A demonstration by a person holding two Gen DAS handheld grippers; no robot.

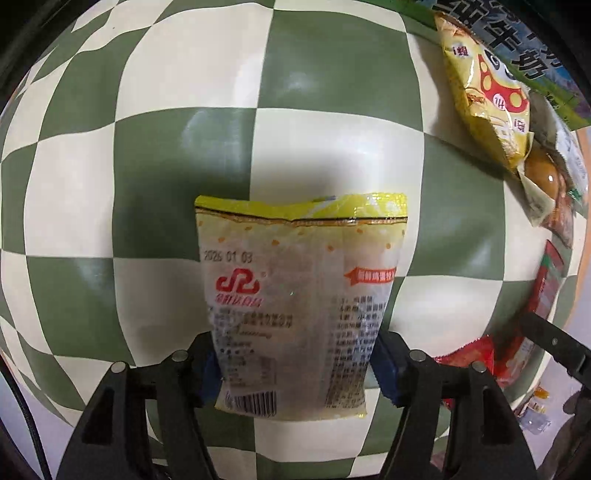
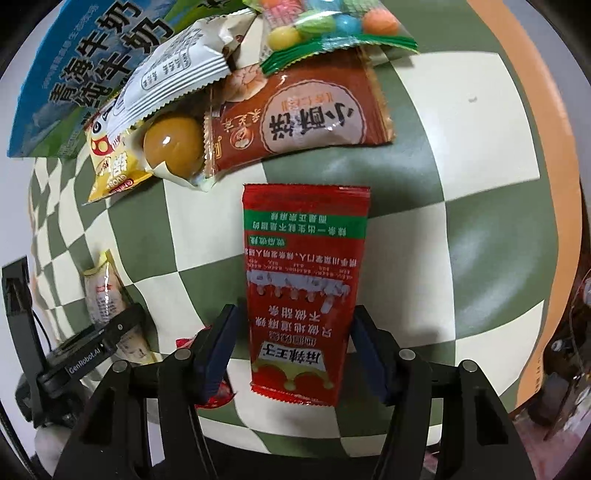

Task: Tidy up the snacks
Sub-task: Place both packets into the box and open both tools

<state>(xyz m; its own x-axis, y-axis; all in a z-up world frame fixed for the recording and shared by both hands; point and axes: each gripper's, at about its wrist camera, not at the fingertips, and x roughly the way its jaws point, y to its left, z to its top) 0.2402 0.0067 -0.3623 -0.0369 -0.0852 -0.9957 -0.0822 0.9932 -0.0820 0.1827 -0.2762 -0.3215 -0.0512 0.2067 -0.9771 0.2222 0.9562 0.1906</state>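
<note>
A pale yellow snack packet [image 1: 295, 277] with a barcode lies on the green-and-cream checked cloth [image 1: 332, 62]. My left gripper [image 1: 295, 363] points straight down and is shut on its lower end, with the blue pads [image 1: 210, 369] pinching its side edges inward. A red spicy-strip packet [image 2: 303, 266] sits between the fingers of my right gripper [image 2: 295, 345], whose pads [image 2: 369, 354] hold its two long edges. The right wrist view also shows the left gripper [image 2: 110, 328] at the far left with the yellow packet [image 2: 99, 295].
A heap of snacks lies at the back: a blue-green milk carton [image 2: 74, 74], a white packet [image 2: 173, 66], a yellow mushroom bag [image 1: 484, 103], a sealed egg [image 2: 173, 147], a brown packet [image 2: 303, 114] and a candy bag [image 2: 325, 26]. Another red wrapper [image 2: 218, 397] lies under the right gripper's left finger. The orange table edge [image 2: 532, 184] runs along the right.
</note>
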